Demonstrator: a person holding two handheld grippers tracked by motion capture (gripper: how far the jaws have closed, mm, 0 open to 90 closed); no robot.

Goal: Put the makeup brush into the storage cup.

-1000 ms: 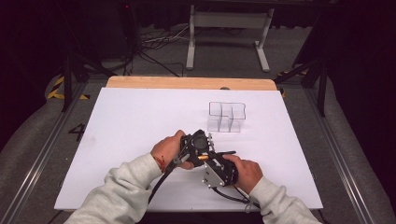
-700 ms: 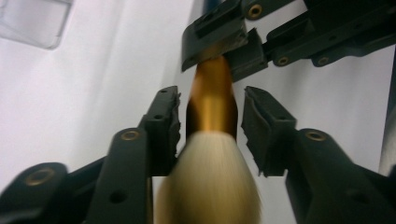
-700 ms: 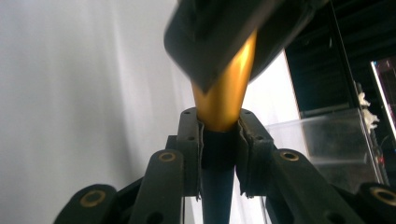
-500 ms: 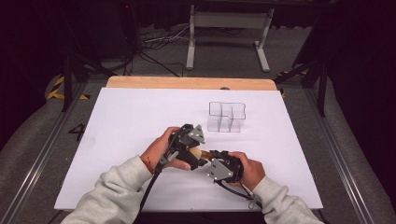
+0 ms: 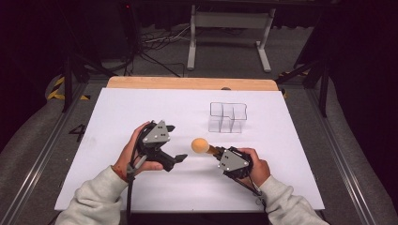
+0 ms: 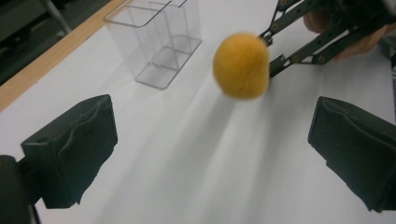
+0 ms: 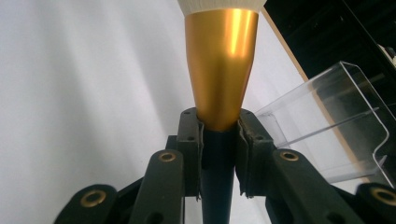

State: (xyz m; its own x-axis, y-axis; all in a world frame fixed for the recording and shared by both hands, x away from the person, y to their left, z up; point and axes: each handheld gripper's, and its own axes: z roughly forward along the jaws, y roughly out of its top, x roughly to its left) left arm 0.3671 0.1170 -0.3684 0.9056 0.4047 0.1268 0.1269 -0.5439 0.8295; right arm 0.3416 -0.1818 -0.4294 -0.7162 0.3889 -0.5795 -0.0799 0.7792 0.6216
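The makeup brush [image 5: 202, 146] is off the table [image 5: 141, 108], held level above the white sheet not far from the near edge, roughly midway between the left and right edges. Its round orange head points toward the left side. The right gripper [image 5: 217, 153] is pinching it: in the right gripper view both black jaws press on the dark handle just below the gold ferrule [image 7: 221, 60], with the pale base of the bristles at the top of that view.

The left gripper [image 5: 172, 142] sits just beside the brush head, toward the left edge, in the person's left hand [image 5: 133, 154]. Its jaws have just been opening and now stand spread wide, with nothing between the pads; in the left gripper view the orange head [image 6: 242, 65] floats ahead of them, apart from both.

Farther back, toward the far right corner, a clear plastic organizer [image 5: 227, 117] with several upright compartments stands on the sheet, near the brush but not touching it.
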